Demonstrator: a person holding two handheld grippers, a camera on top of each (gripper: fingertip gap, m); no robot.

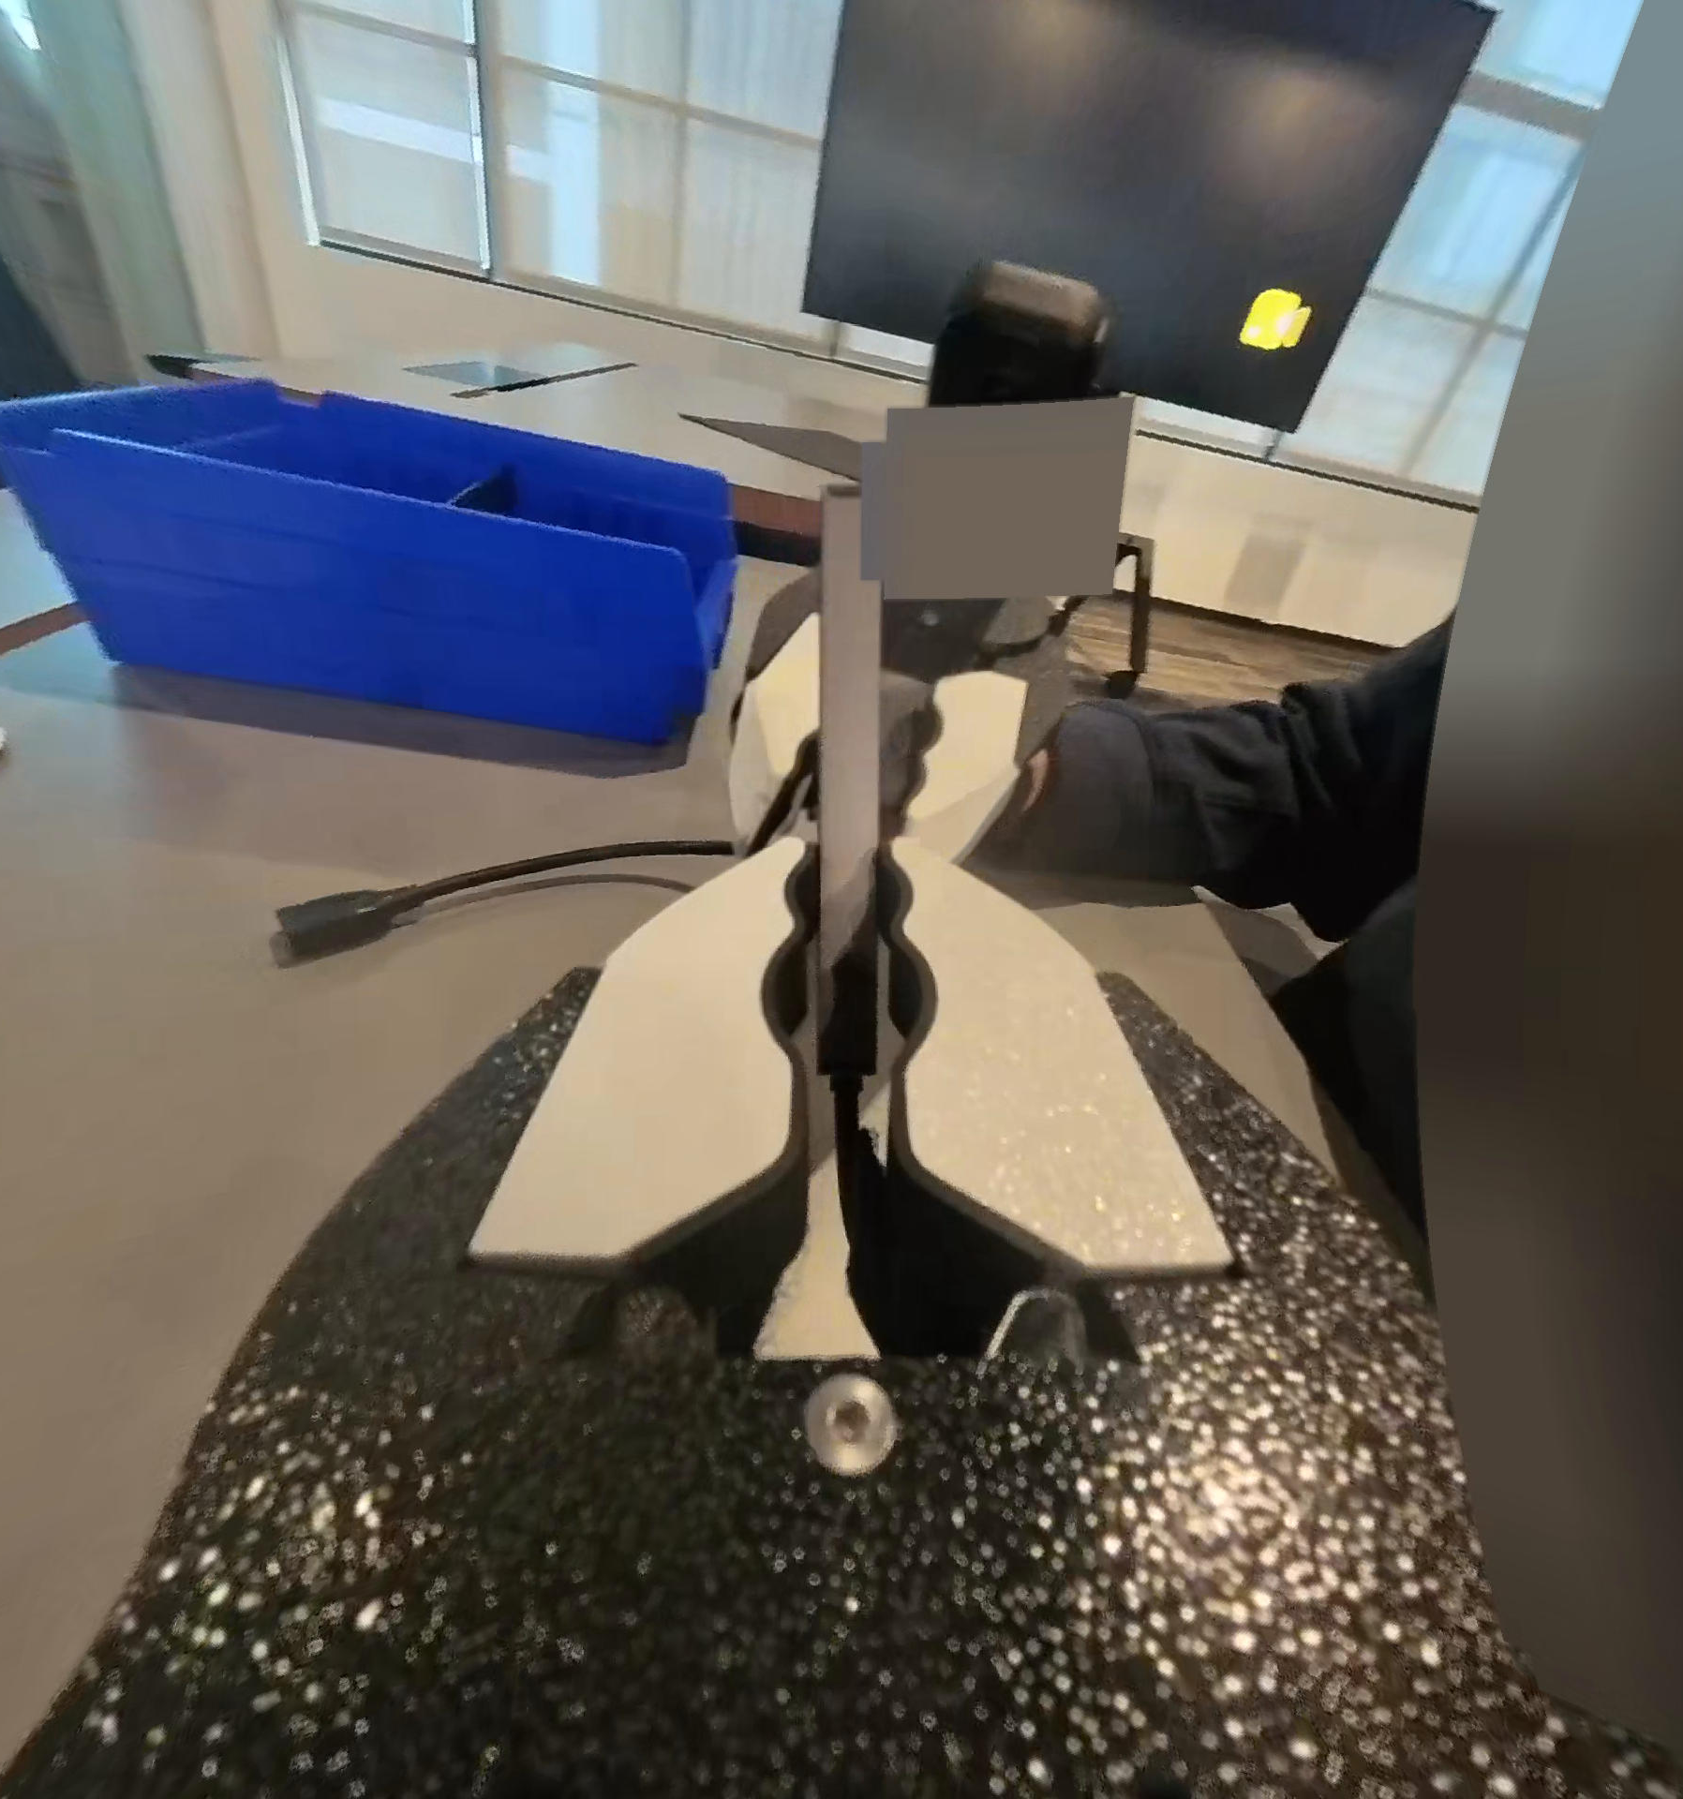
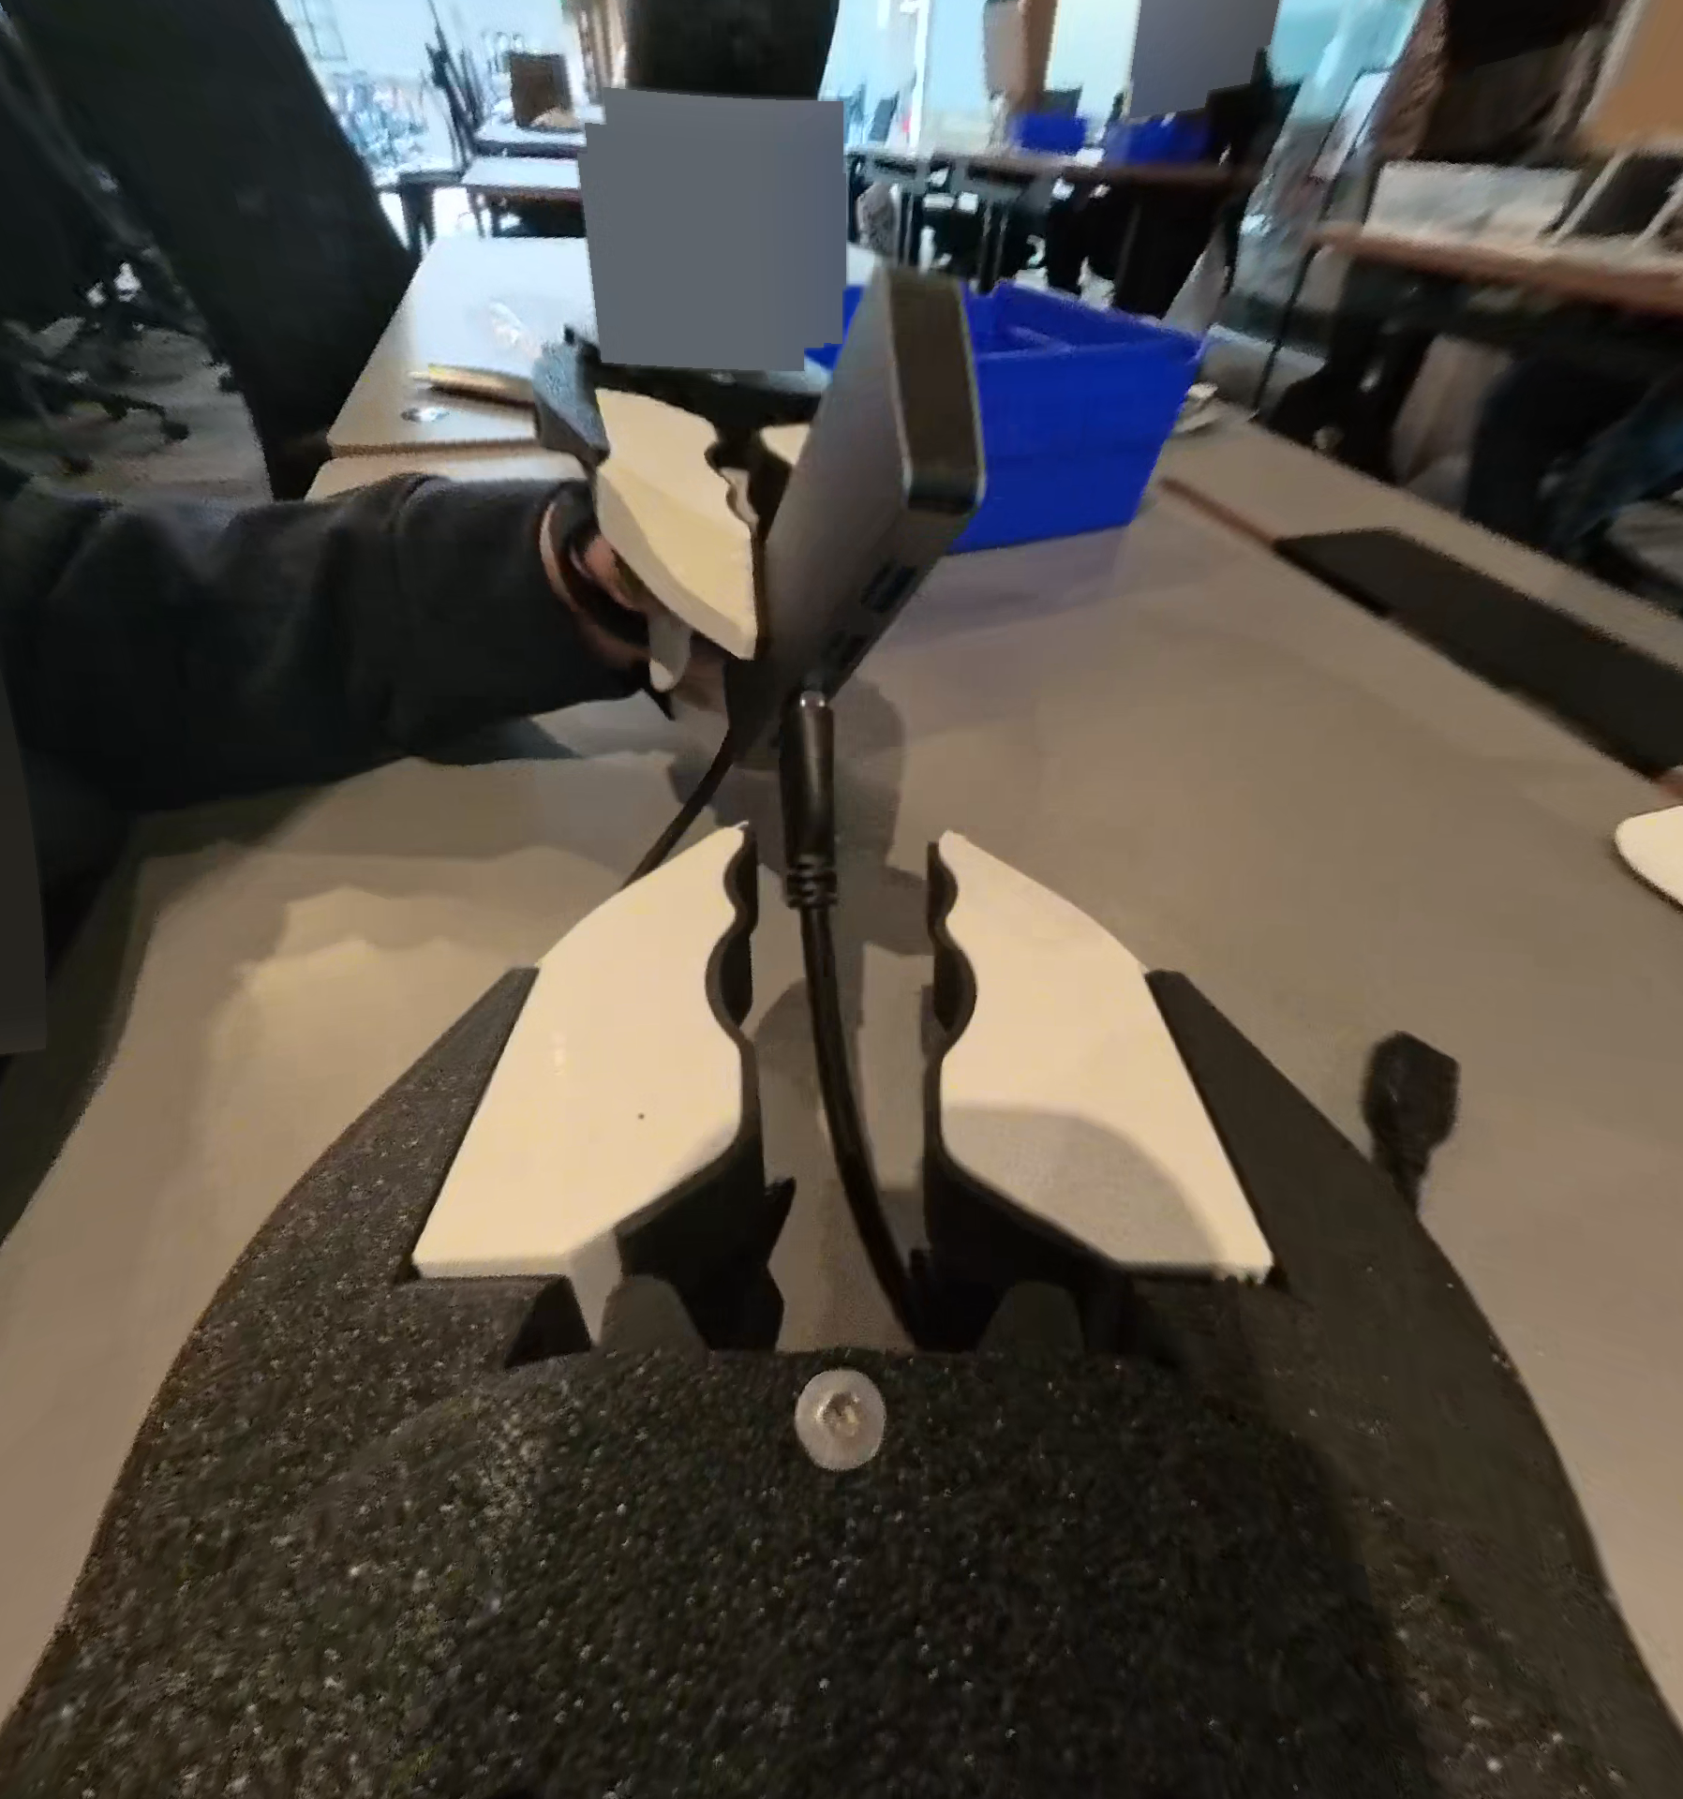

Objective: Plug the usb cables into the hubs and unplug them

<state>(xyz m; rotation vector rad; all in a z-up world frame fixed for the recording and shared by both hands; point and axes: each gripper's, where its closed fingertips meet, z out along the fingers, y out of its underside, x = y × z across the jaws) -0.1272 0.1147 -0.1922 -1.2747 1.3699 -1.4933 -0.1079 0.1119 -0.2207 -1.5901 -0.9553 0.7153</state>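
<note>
Nearest in the left wrist view, the left gripper [image 1: 842, 876] is clamping its two white fingers [image 1: 682, 1051] on a slim grey hub [image 1: 847, 701], which is standing on edge and rising upright out of the grip. A black plug [image 1: 845, 1012] is sitting against the hub's near end, down between the fingers, and its cord is dropping toward the gripper body. Just left of the fingers, a loose black cable end [image 1: 341, 920] is lying flat on the grey table [image 1: 137, 1071]. Beyond the hub the right gripper [image 1: 915, 740] is facing this way, held by a dark-sleeved arm [image 1: 1256, 779]. Farther back a blue bin [image 1: 380, 565] is sitting on the table, and past it a dark screen [image 1: 1139, 185] is standing before the windows.

In the right wrist view, the right gripper [image 2: 838, 857] is holding its fingers [image 2: 623, 1071] apart, gripping nothing. A black cable [image 2: 833, 1022] is running up through the gap without touching either finger, and its plug [image 2: 811, 769] is meeting the lower edge of the hub [image 2: 877, 467], though I cannot tell how far in it is seated. This view is showing the hub's broad face, tilted, with ports along its edge, and the left gripper [image 2: 750, 545] pinching it from the side; the left view is showing only its thin edge. Another black cable end [image 2: 1407, 1100] is lying on the table [image 2: 1305, 827] to the right, and a blue bin [image 2: 1071, 409] is standing behind the hub.
</note>
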